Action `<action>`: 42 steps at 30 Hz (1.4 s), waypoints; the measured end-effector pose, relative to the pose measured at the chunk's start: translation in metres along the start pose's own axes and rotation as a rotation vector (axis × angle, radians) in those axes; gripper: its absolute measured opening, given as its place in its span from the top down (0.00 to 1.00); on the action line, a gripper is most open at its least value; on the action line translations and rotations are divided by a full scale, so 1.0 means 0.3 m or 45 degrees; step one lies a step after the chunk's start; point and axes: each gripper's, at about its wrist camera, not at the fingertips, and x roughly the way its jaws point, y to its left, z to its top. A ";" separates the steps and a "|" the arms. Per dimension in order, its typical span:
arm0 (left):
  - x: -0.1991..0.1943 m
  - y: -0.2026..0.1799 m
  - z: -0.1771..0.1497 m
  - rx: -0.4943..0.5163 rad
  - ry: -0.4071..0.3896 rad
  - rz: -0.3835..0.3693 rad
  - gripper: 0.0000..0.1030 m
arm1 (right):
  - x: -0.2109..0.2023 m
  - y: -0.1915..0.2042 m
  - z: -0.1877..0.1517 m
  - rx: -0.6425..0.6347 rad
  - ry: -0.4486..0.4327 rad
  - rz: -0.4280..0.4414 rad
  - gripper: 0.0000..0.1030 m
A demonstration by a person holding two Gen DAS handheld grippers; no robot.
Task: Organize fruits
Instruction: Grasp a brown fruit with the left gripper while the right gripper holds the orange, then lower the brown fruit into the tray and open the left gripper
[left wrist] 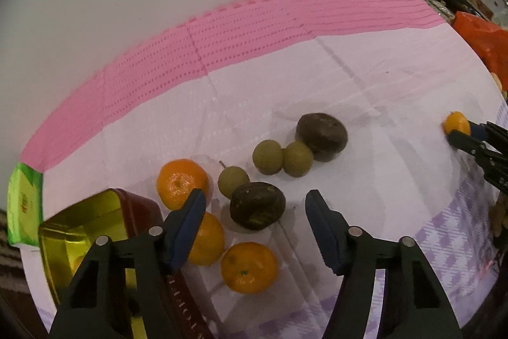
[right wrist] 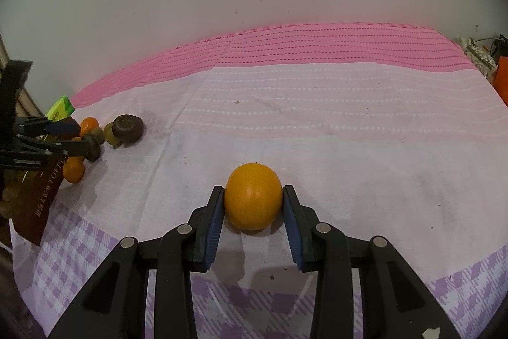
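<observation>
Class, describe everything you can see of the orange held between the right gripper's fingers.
The orange is round, smooth and evenly yellow-orange, with a small dark spot at its top. It rests on the pale cloth, apart from the other fruit. The right gripper has its blue-padded fingers against both sides. The left wrist view shows it small at the right edge.

We're seeing a white cloth (right wrist: pixel 317 123) covering the desk, with a pink band (right wrist: pixel 317 43) running along its far edge and purple checks (right wrist: pixel 79 247) along the near edge. A green packet (left wrist: pixel 23 205) is sitting at the far left corner. An orange plastic bag (left wrist: pixel 485 43) is lying at the right edge, cluttered items behind it too blurred to identify.
</observation>
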 end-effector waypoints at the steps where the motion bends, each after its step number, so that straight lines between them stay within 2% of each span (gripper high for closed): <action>1: 0.008 0.004 -0.001 -0.005 -0.003 -0.004 0.38 | 0.000 0.000 0.000 0.000 0.000 0.000 0.67; 2: 0.014 0.000 0.000 -0.005 -0.002 -0.011 0.39 | 0.000 0.000 0.000 0.000 0.000 0.000 0.67; 3: 0.020 0.000 0.001 -0.004 0.002 -0.025 0.48 | 0.000 0.000 0.001 0.000 0.000 0.000 0.67; 4: 0.032 -0.001 -0.002 -0.005 0.021 -0.036 0.62 | 0.000 0.000 0.001 -0.001 0.000 0.000 0.67; 9: 0.015 -0.017 -0.023 -0.021 -0.014 -0.055 0.62 | 0.001 -0.002 0.000 0.003 -0.001 0.004 0.67; 16: -0.161 -0.054 -0.060 -0.169 -0.137 -0.115 0.62 | 0.001 0.002 0.001 0.001 0.001 0.003 0.67; 20: -0.270 -0.064 -0.123 -0.290 -0.182 -0.168 0.62 | 0.002 0.006 0.001 -0.004 0.002 -0.004 0.67; 25: -0.389 -0.050 -0.234 -0.389 -0.221 -0.184 0.62 | 0.007 0.009 0.002 -0.012 0.005 -0.015 0.67; 30: -0.485 0.014 -0.339 -0.470 -0.247 -0.134 0.62 | 0.008 0.013 0.001 -0.019 0.005 -0.025 0.67; 34: -0.538 0.099 -0.432 -0.530 -0.253 -0.054 0.62 | 0.007 0.016 0.000 -0.023 0.006 -0.035 0.67; 42: -0.488 0.265 -0.553 -0.591 -0.198 0.143 0.62 | 0.008 0.026 -0.001 -0.040 0.008 -0.062 0.68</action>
